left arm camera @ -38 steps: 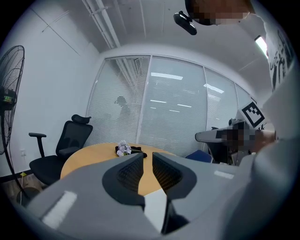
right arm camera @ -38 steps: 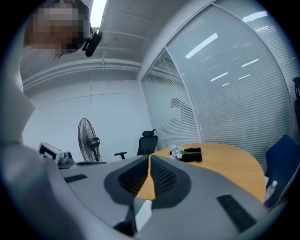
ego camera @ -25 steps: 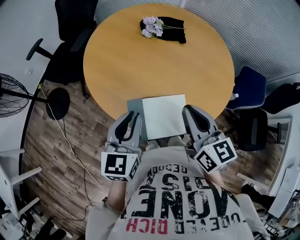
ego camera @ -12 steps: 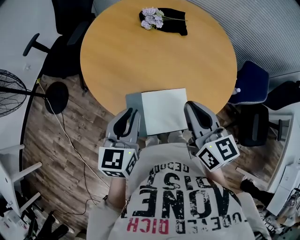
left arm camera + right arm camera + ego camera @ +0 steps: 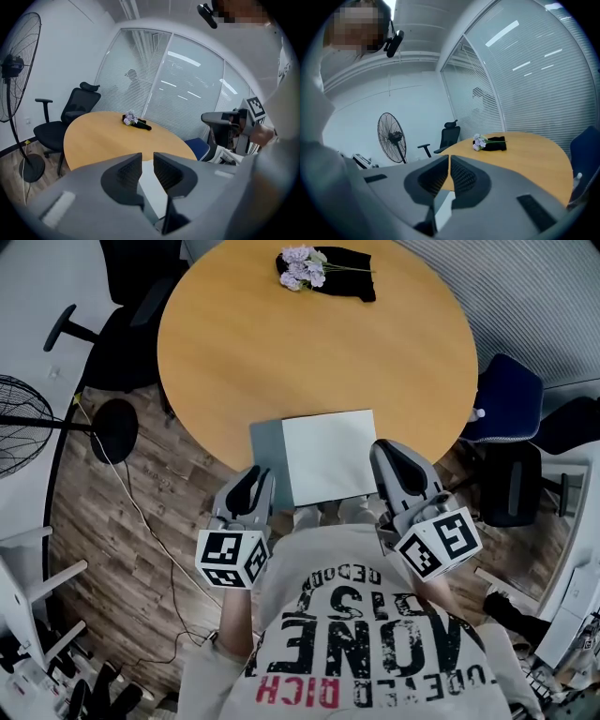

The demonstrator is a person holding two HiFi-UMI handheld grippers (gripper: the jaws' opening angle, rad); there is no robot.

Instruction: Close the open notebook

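Since a moment ago the left gripper has come down a little at the near edge of the worktop, and its jaws have just been opening; they now stand a small way apart, and in the left gripper view nothing is between them, only a white page is seen further behind the gap. Right gripper has kept its place, and in the right gripper view its jaws are closed together with nothing held. Both grippers point away from the person toward the round wooden worktop. On it, at the near edge and directly in front of the person, lies the notebook, open, with a white page on top and a grey part showing along its left side. From the head view the left gripper is near the near left corner of the notebook and the right gripper is just beside its right edge; if either one touches it I cannot tell. At the far side of the worktop, well apart from the notebook, a small bunch of pale flowers lies on a black cloth. Around the worktop stand a black office chair on the left, a blue chair on the right, and a standing fan on the wooden floor
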